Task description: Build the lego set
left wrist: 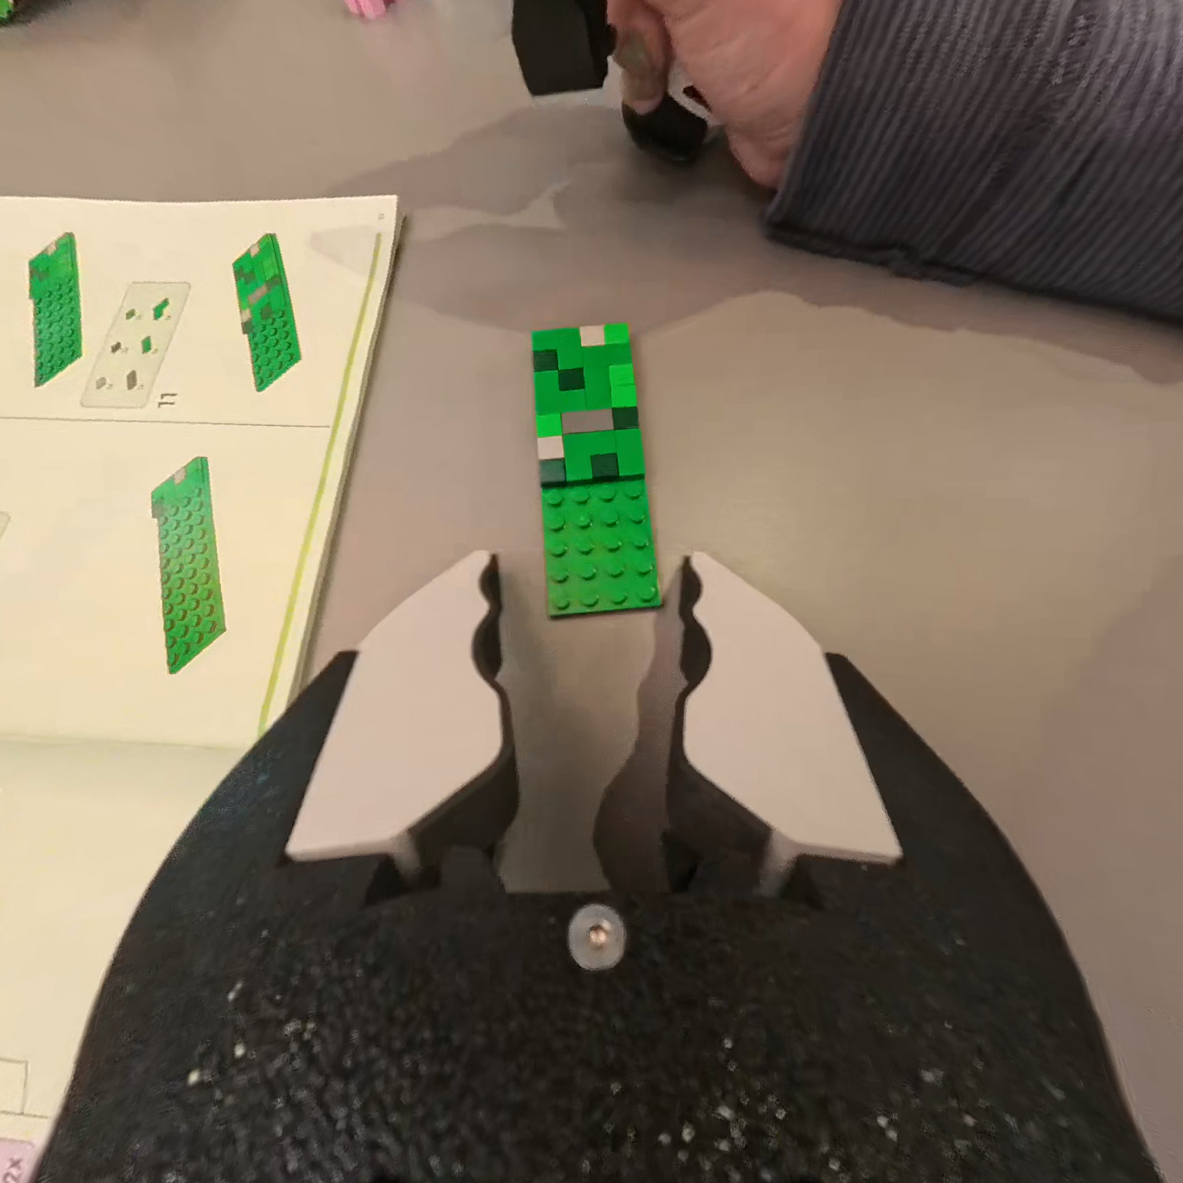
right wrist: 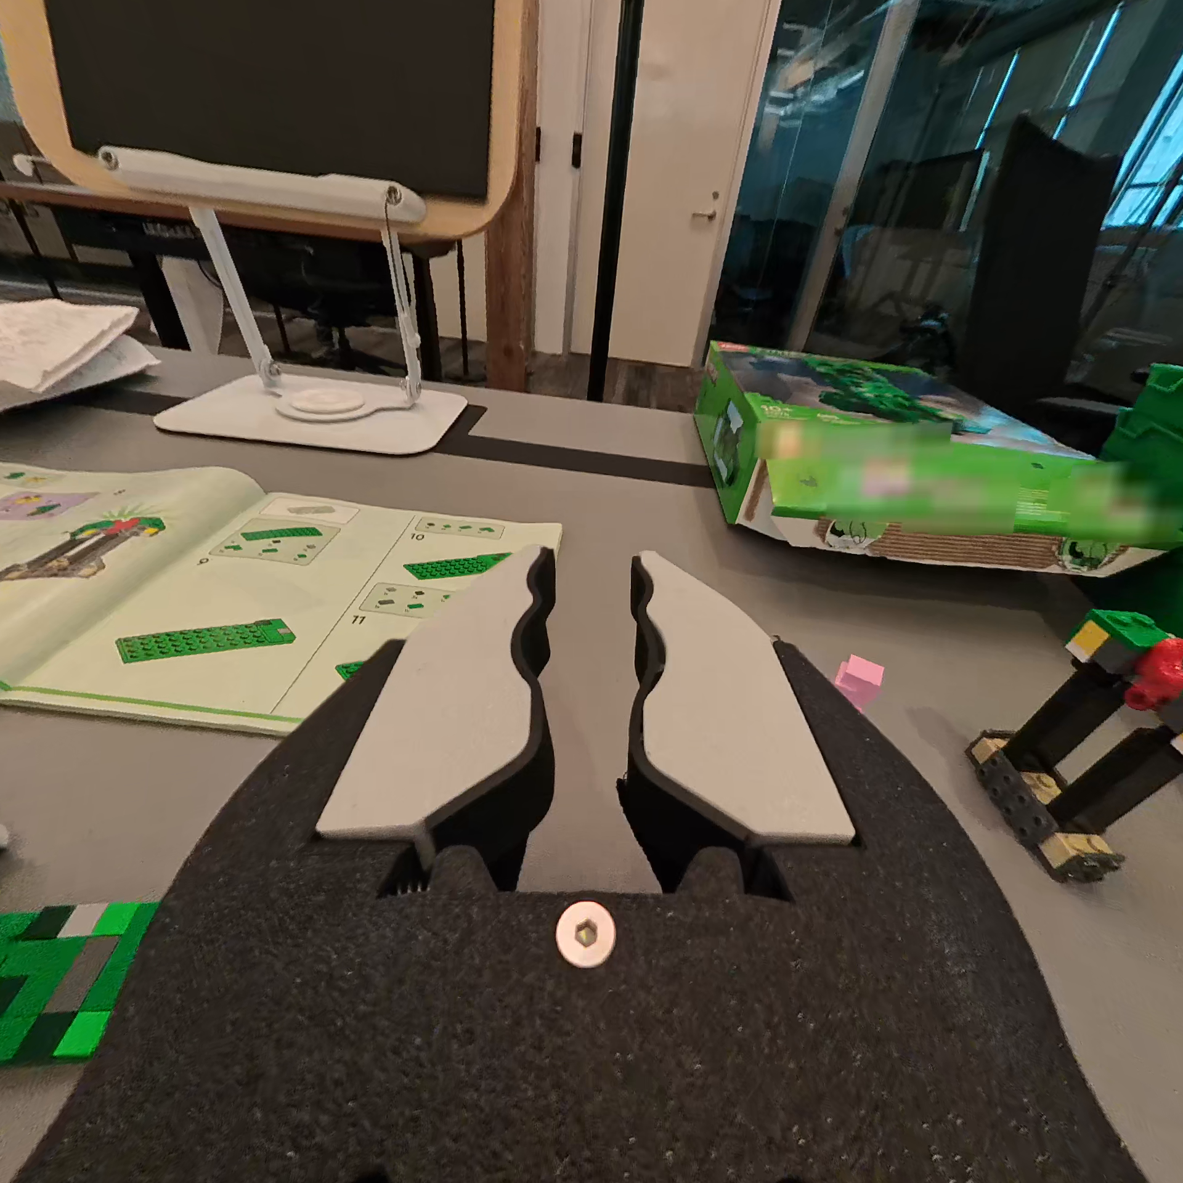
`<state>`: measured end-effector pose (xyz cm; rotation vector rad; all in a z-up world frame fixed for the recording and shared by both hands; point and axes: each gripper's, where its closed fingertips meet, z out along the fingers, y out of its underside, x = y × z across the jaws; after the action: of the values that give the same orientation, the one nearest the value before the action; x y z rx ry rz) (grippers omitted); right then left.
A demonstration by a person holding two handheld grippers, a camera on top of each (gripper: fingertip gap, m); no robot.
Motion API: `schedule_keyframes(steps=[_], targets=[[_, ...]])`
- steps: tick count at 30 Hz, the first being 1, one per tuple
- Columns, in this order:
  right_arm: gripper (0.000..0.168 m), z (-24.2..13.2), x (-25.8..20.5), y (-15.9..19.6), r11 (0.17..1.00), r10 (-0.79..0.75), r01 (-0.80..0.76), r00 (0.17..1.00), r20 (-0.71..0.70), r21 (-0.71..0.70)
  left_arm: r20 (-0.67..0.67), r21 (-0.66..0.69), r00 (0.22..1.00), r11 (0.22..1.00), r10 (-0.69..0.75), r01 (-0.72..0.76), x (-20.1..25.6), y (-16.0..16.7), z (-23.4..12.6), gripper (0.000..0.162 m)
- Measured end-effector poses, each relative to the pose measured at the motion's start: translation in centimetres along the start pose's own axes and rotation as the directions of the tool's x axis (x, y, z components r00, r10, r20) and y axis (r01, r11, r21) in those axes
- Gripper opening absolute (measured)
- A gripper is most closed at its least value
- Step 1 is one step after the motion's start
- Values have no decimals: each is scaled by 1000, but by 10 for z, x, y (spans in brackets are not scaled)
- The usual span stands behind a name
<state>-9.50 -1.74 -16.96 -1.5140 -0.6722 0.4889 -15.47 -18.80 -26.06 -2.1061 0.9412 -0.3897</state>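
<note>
A long green studded plate [left wrist: 602,550] lies flat on the grey table. Its far half is covered with smooth tiles [left wrist: 586,403] in light green, dark green and grey. My left gripper [left wrist: 589,563] is open and empty, its fingertips on either side of the plate's near end, just above the table. In the right wrist view the tiled end of the plate [right wrist: 57,979] shows at the lower left. My right gripper [right wrist: 592,560] is open and empty, held above the table and pointing away from the plate.
An open instruction booklet [left wrist: 179,461] lies left of the plate; it also shows in the right wrist view [right wrist: 211,595]. A hand and sleeve [left wrist: 928,128] are at the far right. A green set box [right wrist: 896,461], a partly built model [right wrist: 1101,736], a pink piece [right wrist: 861,678] and a white stand [right wrist: 313,410] are beyond. Left tips to right tips: about 20 centimetres.
</note>
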Motion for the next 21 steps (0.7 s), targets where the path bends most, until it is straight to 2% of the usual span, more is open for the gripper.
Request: schedule_keyframes(steps=[2,4,7,10,13,16,19,21], targets=[[22,-2,0,-4,1000,4,-4,1000,-1,28,17,-7,1000,1000,-18,18,-6,2,-2,71],[22,-4,-1,-10,998,11,-12,1000,8,69,85,9,996,1000,-9,8,-18,1,-10,80],[22,-9,2,-15,994,5,-4,1000,-3,109,211,109,977,994,-40,17,-35,-11,-35,83],[22,-9,6,-22,987,29,-31,999,16,160,296,204,945,975,-143,84,-47,-16,-63,82],[20,-2,9,-24,984,8,-19,998,63,176,364,255,905,958,-220,131,-55,-14,-87,68],[17,6,11,-30,975,-33,3,991,129,220,412,221,894,971,-177,90,-60,-22,-92,44],[15,15,14,-37,952,-153,104,976,153,289,444,112,894,994,-57,8,-69,-42,-74,32],[12,22,17,-39,935,-208,149,966,156,322,422,38,907,999,18,-37,-75,-59,-49,27]])
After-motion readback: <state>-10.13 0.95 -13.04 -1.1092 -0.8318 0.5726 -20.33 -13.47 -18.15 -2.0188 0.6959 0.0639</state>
